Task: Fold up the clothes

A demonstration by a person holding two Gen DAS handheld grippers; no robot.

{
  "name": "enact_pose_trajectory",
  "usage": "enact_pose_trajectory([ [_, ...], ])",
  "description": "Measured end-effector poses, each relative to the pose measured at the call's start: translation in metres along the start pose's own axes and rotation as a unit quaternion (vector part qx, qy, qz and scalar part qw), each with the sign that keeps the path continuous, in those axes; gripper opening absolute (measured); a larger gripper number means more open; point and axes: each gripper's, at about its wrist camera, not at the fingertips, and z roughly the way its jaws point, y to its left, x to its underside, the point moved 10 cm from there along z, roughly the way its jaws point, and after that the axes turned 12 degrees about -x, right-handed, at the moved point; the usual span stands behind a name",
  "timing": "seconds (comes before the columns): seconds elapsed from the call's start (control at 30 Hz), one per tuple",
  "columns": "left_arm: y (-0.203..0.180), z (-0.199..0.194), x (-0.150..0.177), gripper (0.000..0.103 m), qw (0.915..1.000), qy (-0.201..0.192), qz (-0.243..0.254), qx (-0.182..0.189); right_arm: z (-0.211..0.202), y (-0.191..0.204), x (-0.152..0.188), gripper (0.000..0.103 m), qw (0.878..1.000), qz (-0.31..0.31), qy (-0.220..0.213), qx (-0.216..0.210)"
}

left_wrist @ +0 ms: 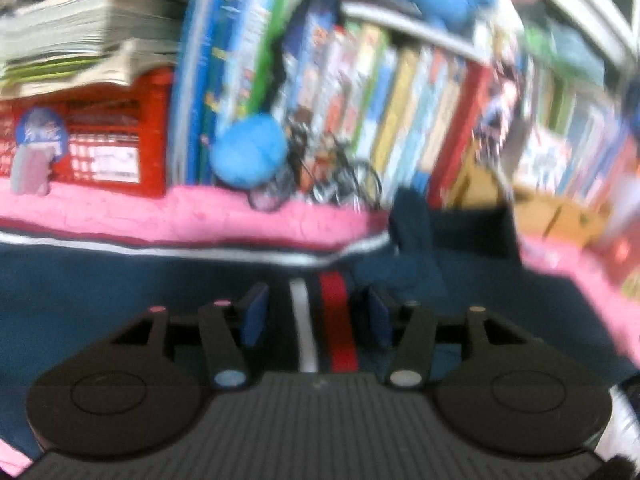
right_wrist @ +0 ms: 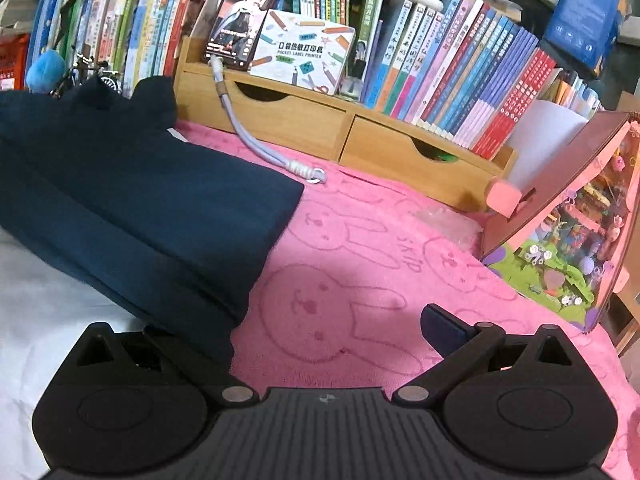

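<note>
Both tongs were seen open: the left tongs (left_wrist: 318, 316) low over the striped navy garment (left_wrist: 120, 292), the right tongs (right_wrist: 320, 332) beside its doubled edge at left. Folding seemed underway; a firm edge grip was called for.

We see one garment (right_wrist: 140, 208), dark navy, lying on the pink surface w/ bunny outlines. In right wrist view it fills the left side, folded over into thick layers, w/ a straight folded edge facing right and a rumpled end at the far left. In left wrist view, blurred, it spreads across the near area; white and red stripes (left_wrist: 324, 320) run over it.
</note>
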Motion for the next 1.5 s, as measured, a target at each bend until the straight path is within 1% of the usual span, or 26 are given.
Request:
enact_pose_trajectory([
  [0.07, 0.025, -0.003, -0.007, 0.049, 0.9989, 0.001, -0.034, -0.032, 0.0, 0.0, 0.001, 0.103, 1.0, 0.005, 0.001, -0.002],
  [0.1, 0.033, -0.006, -0.008, 0.049, 0.9983, 0.002, -0.044, -0.039, 0.001, -0.002, 0.0, 0.103, 1.0, 0.007, 0.002, -0.003],
  [0.13, 0.037, -0.01, -0.008, 0.049, 0.9983, -0.003, -0.039, -0.044, 0.001, -0.002, 0.0, 0.103, 1.0, 0.009, 0.003, -0.004],
  [0.23, 0.019, -0.029, -0.006, 0.049, 0.9974, -0.036, 0.04, -0.048, 0.002, -0.002, 0.0, 0.103, 1.0, 0.005, 0.002, -0.002],
  [0.33, -0.027, -0.042, 0.007, 0.054, 0.9933, -0.056, 0.101, -0.006, 0.002, 0.0, 0.0, 0.103, 1.0, -0.002, 0.001, 0.003],
  [0.37, -0.038, -0.039, 0.012, 0.056, 0.9919, -0.054, 0.115, -0.002, 0.002, 0.001, 0.0, 0.103, 1.0, -0.005, -0.001, 0.006],
  [0.43, -0.049, -0.025, 0.024, 0.056, 0.9897, -0.037, 0.137, -0.015, -0.001, 0.003, 0.0, 0.103, 1.0, -0.019, -0.005, 0.017],
  [0.5, -0.055, -0.008, 0.037, 0.057, 0.9876, -0.018, 0.153, -0.031, -0.006, 0.007, 0.0, 0.103, 0.998, -0.056, -0.015, 0.034],
  [0.53, -0.054, 0.002, 0.043, 0.058, 0.9869, -0.007, 0.156, -0.039, -0.008, 0.007, 0.0, 0.103, 0.996, -0.072, -0.018, 0.039],
  [0.6, -0.054, 0.015, 0.055, 0.064, 0.9866, 0.007, 0.158, -0.039, -0.011, 0.009, 0.0, 0.103, 0.993, -0.105, -0.026, 0.049],
  [0.7, -0.053, 0.018, 0.06, 0.065, 0.9882, 0.004, 0.148, -0.041, -0.017, 0.011, 0.0, 0.102, 0.985, -0.153, -0.037, 0.064],
  [0.83, -0.053, 0.018, 0.062, 0.065, 0.9893, 0.006, 0.141, -0.035, -0.025, 0.039, -0.012, 0.102, 0.973, -0.205, -0.06, 0.083],
  [0.9, -0.053, 0.017, 0.063, 0.067, 0.9894, 0.006, 0.14, -0.036, -0.029, 0.063, -0.019, 0.101, 0.971, -0.218, -0.075, 0.062],
  [0.93, -0.053, 0.016, 0.064, 0.067, 0.9894, 0.006, 0.14, -0.037, -0.028, 0.072, -0.02, 0.101, 0.968, -0.231, -0.077, 0.064],
  [0.97, -0.053, 0.016, 0.064, 0.067, 0.9893, 0.005, 0.141, -0.038, -0.026, 0.077, -0.02, 0.099, 0.963, -0.25, -0.074, 0.076],
  [1.03, -0.054, 0.017, 0.065, 0.069, 0.9894, 0.008, 0.142, -0.033, -0.022, 0.066, -0.013, 0.093, 0.957, -0.263, -0.056, 0.109],
  [1.07, -0.054, 0.018, 0.065, 0.078, 0.9894, 0.009, 0.142, -0.029, -0.021, 0.051, -0.007, 0.092, 0.957, -0.256, -0.041, 0.13],
  [1.1, -0.056, 0.018, 0.066, 0.081, 0.9892, 0.012, 0.144, -0.023, -0.025, 0.04, 0.001, 0.093, 0.96, -0.246, -0.036, 0.126],
  [1.13, -0.057, 0.018, 0.066, 0.081, 0.9888, 0.012, 0.147, -0.02, -0.03, 0.033, 0.007, 0.094, 0.969, -0.224, -0.04, 0.099],
  [1.2, -0.058, 0.015, 0.065, 0.079, 0.9879, 0.012, 0.154, -0.018, -0.035, 0.031, 0.015, 0.094, 0.972, -0.216, -0.037, 0.087],
  [1.23, -0.059, 0.014, 0.065, 0.075, 0.9874, 0.012, 0.157, -0.017, -0.036, 0.034, 0.015, 0.094, 0.969, -0.226, -0.043, 0.094],
  [1.27, -0.059, 0.01, 0.061, 0.066, 0.9873, 0.01, 0.158, -0.016, -0.036, 0.036, 0.015, 0.094, 0.966, -0.235, -0.047, 0.1],
  [1.33, -0.06, -0.01, 0.041, 0.064, 0.989, -0.02, 0.145, -0.019, -0.033, 0.035, 0.016, 0.092, 0.97, -0.218, -0.046, 0.095],
  [1.4, -0.074, -0.033, 0.013, 0.062, 0.9881, -0.062, 0.14, -0.011, -0.03, 0.032, 0.018, 0.087, 0.976, -0.195, -0.046, 0.087],
  [1.43, -0.092, -0.041, 0.003, 0.062, 0.9863, -0.074, 0.147, 0.01, -0.03, 0.033, 0.018, 0.083, 0.976, -0.197, -0.045, 0.084],
  [1.5, -0.138, -0.052, -0.01, 0.062, 0.9794, -0.084, 0.173, 0.063, -0.028, 0.037, 0.018, 0.072, 0.974, -0.207, -0.044, 0.079],
])
